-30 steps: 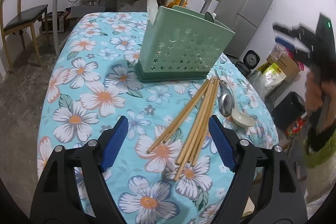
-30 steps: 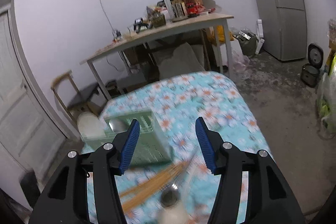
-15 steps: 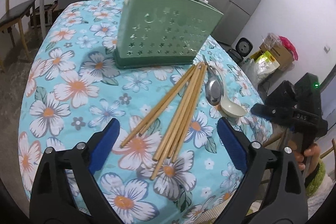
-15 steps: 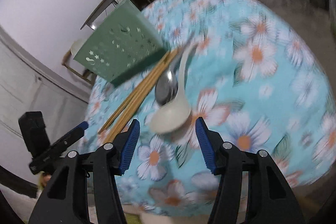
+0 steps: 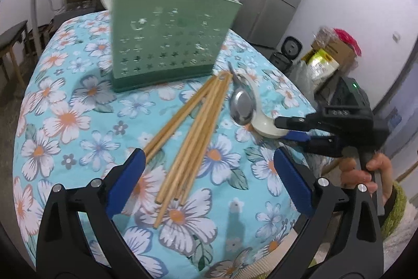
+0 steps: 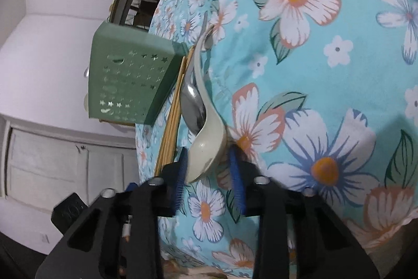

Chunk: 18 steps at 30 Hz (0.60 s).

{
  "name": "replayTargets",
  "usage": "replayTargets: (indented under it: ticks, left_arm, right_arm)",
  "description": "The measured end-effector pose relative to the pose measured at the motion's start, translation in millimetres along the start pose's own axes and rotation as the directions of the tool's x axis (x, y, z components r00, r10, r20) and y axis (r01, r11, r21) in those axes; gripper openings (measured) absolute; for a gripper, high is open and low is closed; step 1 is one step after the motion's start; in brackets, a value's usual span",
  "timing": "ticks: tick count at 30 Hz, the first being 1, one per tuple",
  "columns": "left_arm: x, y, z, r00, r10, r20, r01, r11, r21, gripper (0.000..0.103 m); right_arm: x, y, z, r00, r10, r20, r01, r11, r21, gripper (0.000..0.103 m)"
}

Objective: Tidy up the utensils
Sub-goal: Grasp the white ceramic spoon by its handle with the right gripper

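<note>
The right hand-held gripper [image 6: 209, 174] is closing its jaws around the bowl of the cream ceramic spoon [image 6: 206, 148], which lies on the floral tabletop [image 6: 339, 69] against a steel spoon [image 6: 192, 106]. The left hand-held gripper [image 5: 209, 182] stands wide and empty over the bamboo chopsticks [image 5: 193, 130]. The green utensil holder [image 5: 167, 35] stands just behind them. The pickup is beginning; next, a firm pinch and a lift to the holder seem called for.

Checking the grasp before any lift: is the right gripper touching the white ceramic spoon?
Cannot tell. In the right wrist view the right gripper has its closing jaws around the white ceramic spoon bowl; one pad looks against it, but contact isn't plain.
</note>
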<state>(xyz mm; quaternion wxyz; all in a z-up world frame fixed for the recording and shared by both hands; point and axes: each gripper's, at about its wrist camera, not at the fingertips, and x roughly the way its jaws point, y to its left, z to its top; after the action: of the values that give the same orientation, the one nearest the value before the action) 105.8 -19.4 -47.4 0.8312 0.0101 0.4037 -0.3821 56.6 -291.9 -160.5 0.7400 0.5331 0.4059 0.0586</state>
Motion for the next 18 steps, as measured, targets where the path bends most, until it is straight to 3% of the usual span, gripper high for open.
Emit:
replayTargets:
  ticks: [3,5,11,18]
  left_arm:
    - [3,-9,0,1.000,0.004,-0.010,-0.003,0.999,0.035,0.095]
    - [5,-12,1,1.000,0.013,-0.015,-0.013,0.999,0.050,0.095]
    - [8,-20,7,1.000,0.027,-0.007,-0.026,0.996,0.083,0.095]
    - [9,-34,17,1.000,0.017,0.026,-0.020,0.992,0.122,0.095]
  right_arm:
    - [-6,-5,4,1.000,0.009,0.027,-0.010,1.000,0.024,0.007]
    - [-15,-9,6,0.999,0.009,0.049,-0.011,1.000,0.025,0.006]
    - [-45,-10,17,0.985,-0.043,0.167,0.046,0.999,-0.013,0.005]
    - [-71,-8,28,0.946,-0.148,0.289,0.171,0.984,-0.056,0.005]
